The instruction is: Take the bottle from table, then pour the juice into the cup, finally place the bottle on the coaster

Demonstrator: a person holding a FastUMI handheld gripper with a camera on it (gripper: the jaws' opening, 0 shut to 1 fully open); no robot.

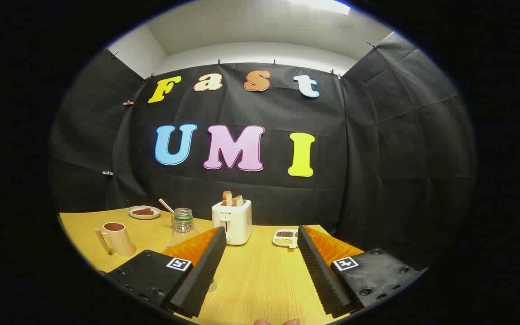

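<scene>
A clear plastic bottle point(183, 225) with no cap stands on the wooden table point(255, 275), just beyond my left finger point(201, 266), which hides its lower part. A tan cup point(118, 238) with a handle stands further left of the bottle. My gripper point(260, 237) is open, its fingers spread wide over bare tabletop with nothing between them. I cannot make out a coaster.
A white toaster point(233, 221) with two bread slices stands ahead between the fingers. A small divided dish point(285, 238) of snacks lies by the right finger. At the back left sits a plate point(144, 212) with brown food, a striped straw near it. Black cloth walls close the booth.
</scene>
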